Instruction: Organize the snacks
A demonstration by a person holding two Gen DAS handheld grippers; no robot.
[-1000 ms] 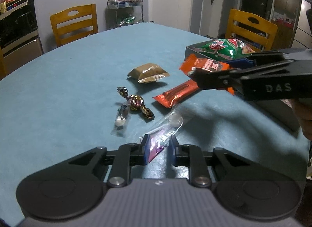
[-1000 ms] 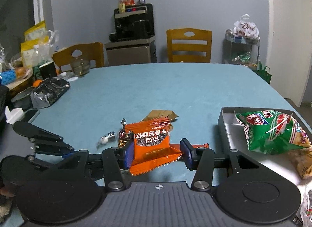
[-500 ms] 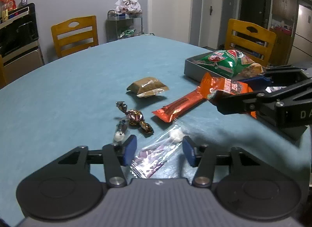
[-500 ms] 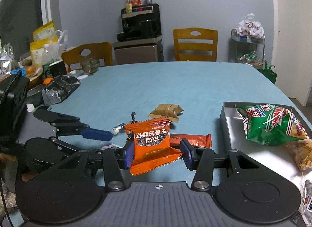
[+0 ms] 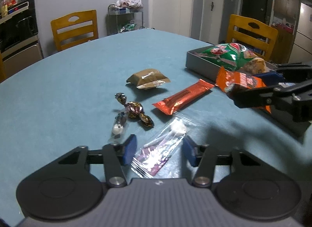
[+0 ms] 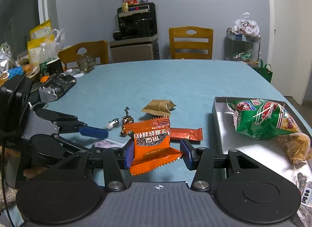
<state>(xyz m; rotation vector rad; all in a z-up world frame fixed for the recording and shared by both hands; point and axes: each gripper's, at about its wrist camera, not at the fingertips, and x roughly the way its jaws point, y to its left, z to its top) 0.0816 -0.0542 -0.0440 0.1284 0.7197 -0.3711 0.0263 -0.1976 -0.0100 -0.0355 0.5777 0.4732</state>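
Observation:
A clear and purple packet (image 5: 159, 149) lies flat on the blue table between the pads of my left gripper (image 5: 159, 150). Its jaws are closing, and a thin gap still shows on each side of the packet. My right gripper (image 6: 157, 152) is shut on an orange snack packet (image 6: 152, 141) and holds it above the table, just left of the grey tray (image 6: 216, 117). In the tray lie a green bag (image 6: 259, 119) and a yellow snack bag (image 6: 296, 147). The left wrist view shows the orange packet (image 5: 239, 78) in front of the tray's near wall (image 5: 197, 65).
Loose on the table ahead lie a red-orange bar (image 5: 183, 96), a brown packet (image 5: 148, 78), a foil-wrapped candy (image 5: 134, 109) and a small clear-wrapped sweet (image 5: 118, 129). Clutter (image 6: 56, 86) crowds the table's far left edge. Wooden chairs (image 6: 191, 41) stand behind the table.
My left gripper, shut on the clear packet a second ago, opened; the packet now lies on the table between its jaws. The right gripper carried the orange packet sideways toward the tray.

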